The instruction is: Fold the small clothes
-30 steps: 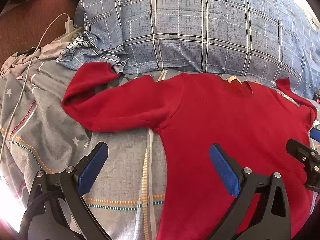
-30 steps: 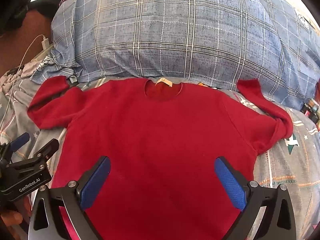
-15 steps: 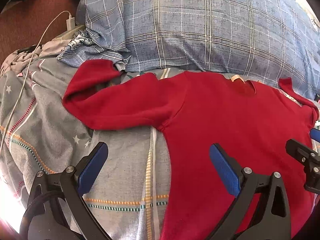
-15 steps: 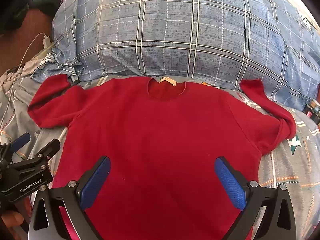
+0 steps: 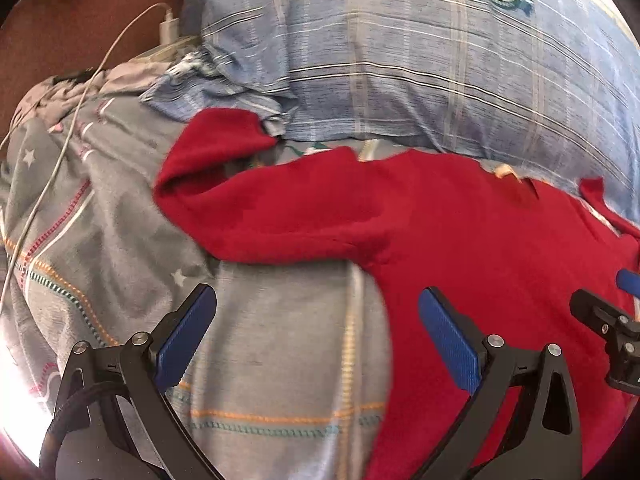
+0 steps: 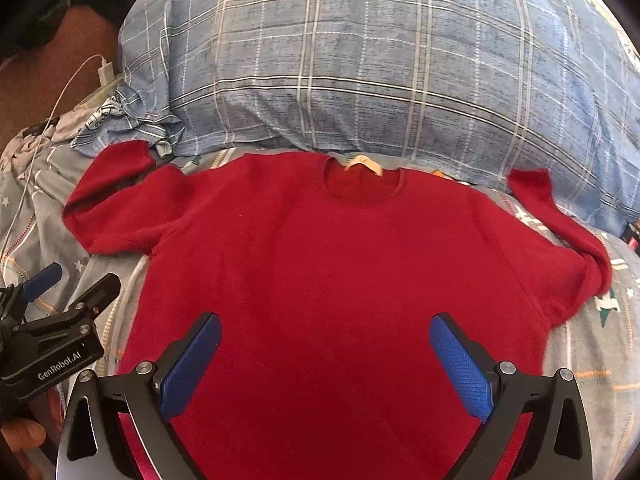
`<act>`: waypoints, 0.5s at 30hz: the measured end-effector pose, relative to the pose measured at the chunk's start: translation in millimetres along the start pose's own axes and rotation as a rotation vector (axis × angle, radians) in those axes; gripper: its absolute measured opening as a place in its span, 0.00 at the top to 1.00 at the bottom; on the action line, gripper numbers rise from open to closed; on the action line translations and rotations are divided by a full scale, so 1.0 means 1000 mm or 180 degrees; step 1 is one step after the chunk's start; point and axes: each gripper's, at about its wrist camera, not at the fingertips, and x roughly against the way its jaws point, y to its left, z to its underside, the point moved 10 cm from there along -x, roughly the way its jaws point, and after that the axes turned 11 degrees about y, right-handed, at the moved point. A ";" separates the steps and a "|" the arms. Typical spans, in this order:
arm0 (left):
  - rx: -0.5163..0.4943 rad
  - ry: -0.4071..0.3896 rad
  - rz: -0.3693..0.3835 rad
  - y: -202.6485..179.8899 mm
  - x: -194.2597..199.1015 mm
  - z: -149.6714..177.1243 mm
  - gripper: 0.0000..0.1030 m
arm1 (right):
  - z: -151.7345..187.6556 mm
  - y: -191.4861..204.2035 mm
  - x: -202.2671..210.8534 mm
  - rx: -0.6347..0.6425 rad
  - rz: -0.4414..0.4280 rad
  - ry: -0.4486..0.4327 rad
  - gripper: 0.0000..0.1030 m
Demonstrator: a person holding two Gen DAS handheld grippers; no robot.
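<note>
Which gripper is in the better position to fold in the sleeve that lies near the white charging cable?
Left. The left gripper is open and faces that sleeve; the right gripper is over the red sweater body.

Was a bed (image 6: 592, 344) under a grey sheet with stars and coloured stripes. Lay across its head: a large blue plaid pillow (image 6: 360, 80). Left of the pillow, trailed a white charger cable (image 5: 72, 120), against reddish-brown flooring (image 5: 80, 32). Bright daylight from upper right.
</note>
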 end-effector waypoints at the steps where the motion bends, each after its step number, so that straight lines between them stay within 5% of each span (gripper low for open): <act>1: 0.0044 0.0007 -0.0008 0.005 -0.002 -0.001 0.01 | -0.002 0.003 -0.003 0.0011 -0.0018 0.0014 0.00; 15: 0.0199 0.0094 0.0003 0.010 -0.020 -0.007 0.01 | -0.025 0.027 -0.024 0.0192 0.0069 0.0011 0.00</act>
